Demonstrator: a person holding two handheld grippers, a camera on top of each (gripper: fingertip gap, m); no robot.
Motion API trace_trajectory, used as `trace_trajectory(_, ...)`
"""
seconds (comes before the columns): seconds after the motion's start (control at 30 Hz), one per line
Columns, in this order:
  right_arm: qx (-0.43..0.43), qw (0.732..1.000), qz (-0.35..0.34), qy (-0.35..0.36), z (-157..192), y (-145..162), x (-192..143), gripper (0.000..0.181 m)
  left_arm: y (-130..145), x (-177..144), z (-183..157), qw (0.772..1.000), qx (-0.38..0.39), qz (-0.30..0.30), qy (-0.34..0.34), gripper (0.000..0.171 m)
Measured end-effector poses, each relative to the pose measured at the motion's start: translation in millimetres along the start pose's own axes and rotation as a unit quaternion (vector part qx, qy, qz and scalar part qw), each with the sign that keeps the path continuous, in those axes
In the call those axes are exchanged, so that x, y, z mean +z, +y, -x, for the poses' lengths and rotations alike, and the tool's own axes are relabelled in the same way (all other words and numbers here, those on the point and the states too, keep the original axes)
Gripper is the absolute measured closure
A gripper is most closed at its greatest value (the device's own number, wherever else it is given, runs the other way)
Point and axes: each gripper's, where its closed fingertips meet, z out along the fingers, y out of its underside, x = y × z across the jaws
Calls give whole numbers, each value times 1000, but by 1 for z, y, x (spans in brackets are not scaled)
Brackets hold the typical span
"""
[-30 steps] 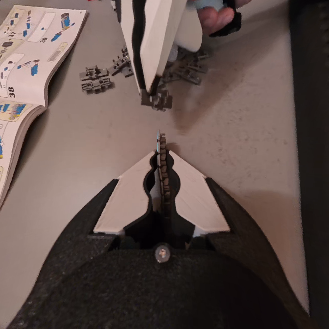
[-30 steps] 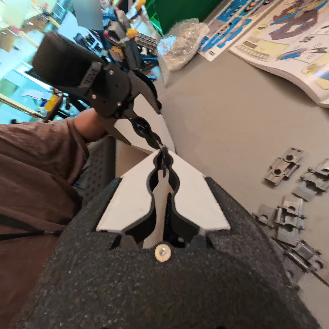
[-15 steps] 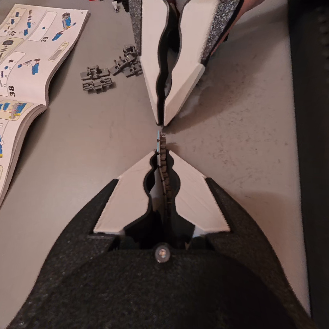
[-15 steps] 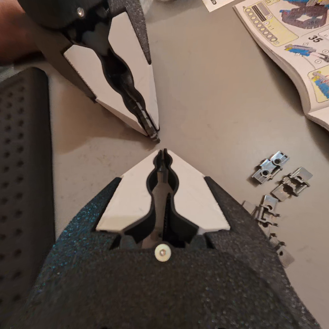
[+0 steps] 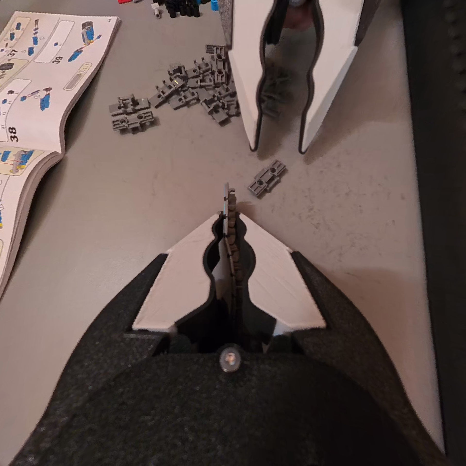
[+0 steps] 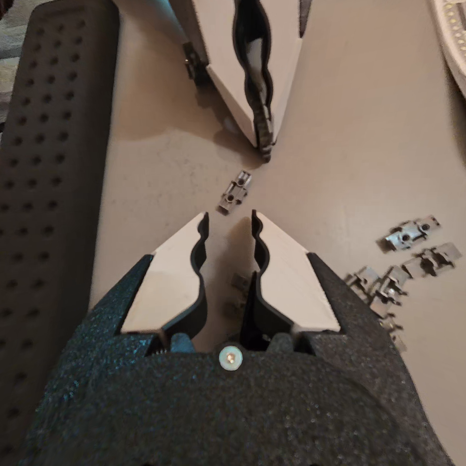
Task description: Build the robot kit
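Left gripper pinches a grey link chain, edge-on, tip sticking out. Right gripper spread, empty, facing it, low over table. Single link lies between both tips. Link pile and booklet toward table's far-left corner.

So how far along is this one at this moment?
Done: a short strip of joined grey links is clamped in the shut left claw. In hand: one loose link lies on the table just ahead of the open right claw, untouched. Remaining: a pile of separate links beside the open booklet.
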Motion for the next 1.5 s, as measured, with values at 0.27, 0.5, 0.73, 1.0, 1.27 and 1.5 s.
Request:
trace_trajectory(0.27, -84, 995, 11, 49, 2, -7, 18, 169, 4, 2, 3, 1000, 16, 16, -18, 164)
trace_trajectory(0.5, 79, 997, 13, 8, -1, -14, 1, 171, -7, -3, 7, 999, 30, -11, -42, 164)
trace_trajectory(0.73, 334, 941, -1, -60, -4, -13, -7, 171, -21, -1, 9, 988, 77, 10, -134, 164)
trace_trajectory(1.0, 377, 923, -31, -71, -10, -17, -3, 171, -24, 15, -1, 978, 95, 44, -182, 164)
trace_trajectory(1.27, 385, 918, -78, -63, -22, -25, -8, 171, -23, 16, -2, 986, 66, 26, -151, 164)
trace_trajectory(1.5, 268, 961, -74, -7, -30, -26, -2, 173, -13, 20, -8, 997, -72, 13, -32, 164)
